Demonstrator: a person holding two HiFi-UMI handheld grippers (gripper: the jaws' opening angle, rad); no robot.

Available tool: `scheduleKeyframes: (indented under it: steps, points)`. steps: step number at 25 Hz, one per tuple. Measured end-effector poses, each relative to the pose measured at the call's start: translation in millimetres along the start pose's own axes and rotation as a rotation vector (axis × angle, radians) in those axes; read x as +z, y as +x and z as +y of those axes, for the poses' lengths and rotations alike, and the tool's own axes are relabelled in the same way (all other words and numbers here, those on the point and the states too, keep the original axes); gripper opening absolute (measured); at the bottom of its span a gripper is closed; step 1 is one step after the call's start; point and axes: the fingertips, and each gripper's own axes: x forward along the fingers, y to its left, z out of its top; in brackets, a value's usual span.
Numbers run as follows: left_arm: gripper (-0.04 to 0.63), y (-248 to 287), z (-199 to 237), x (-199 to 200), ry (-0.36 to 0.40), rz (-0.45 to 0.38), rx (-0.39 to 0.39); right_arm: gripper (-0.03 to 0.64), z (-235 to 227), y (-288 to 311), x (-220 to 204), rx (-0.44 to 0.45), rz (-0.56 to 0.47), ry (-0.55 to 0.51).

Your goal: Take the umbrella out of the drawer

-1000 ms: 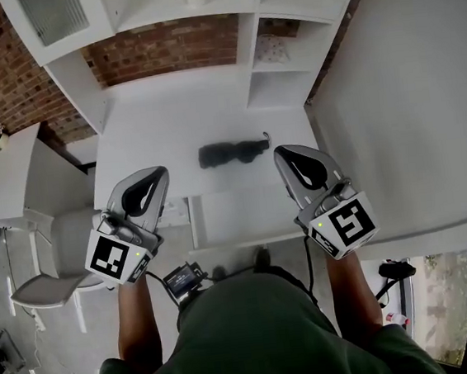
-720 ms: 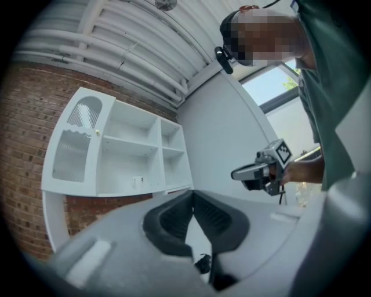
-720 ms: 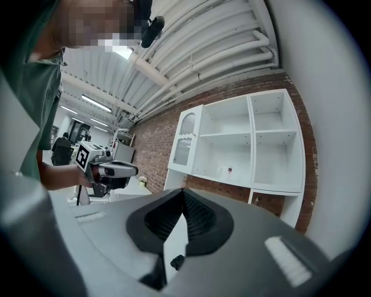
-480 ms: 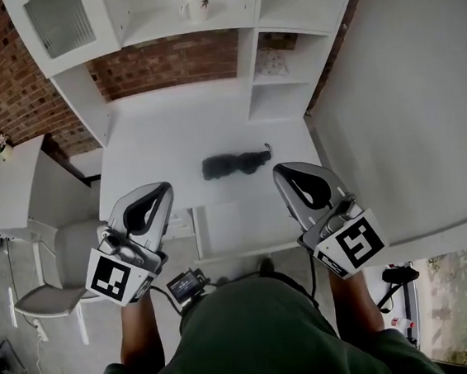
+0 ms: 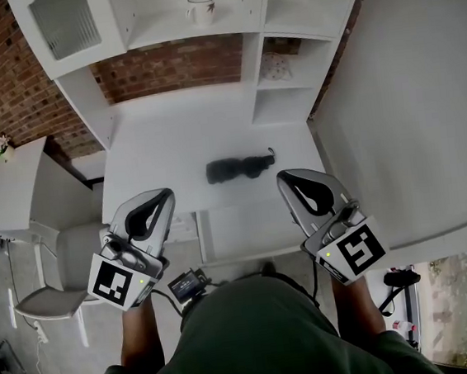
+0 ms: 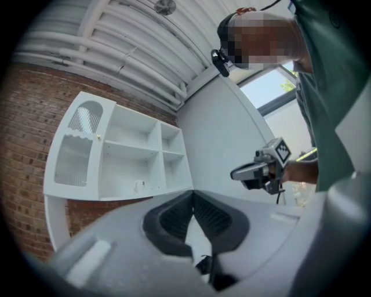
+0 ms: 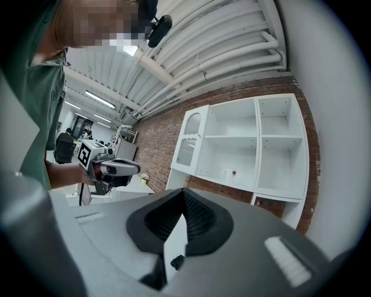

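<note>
The black folded umbrella lies on the white desk top, just behind the drawer's white panel at the desk's front edge. I cannot tell whether the drawer is open. My left gripper hovers over the front left of the desk, shut and empty. My right gripper is level with it at the front right, also shut and empty. The umbrella sits between and slightly beyond the two tips, touching neither. In the left gripper view the jaws meet with nothing between them, and likewise in the right gripper view.
A white hutch with open shelves stands at the desk's back, a mug on its upper shelf. A chair and a small white table stand left of the desk. A white wall borders the right side.
Both grippers have drawn back slightly toward the person, still shut. The umbrella has not moved on the desk. The head view has shifted and now shows more of the hutch.
</note>
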Motion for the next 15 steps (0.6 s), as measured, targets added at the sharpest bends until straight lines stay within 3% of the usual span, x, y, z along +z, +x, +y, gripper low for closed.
scheduleKeyframes:
  steps: [15]
  points:
    - [0.003, 1, 1, -9, -0.009, 0.011, -0.003, 0.005, -2, -1, -12, -0.004, 0.034, 0.012]
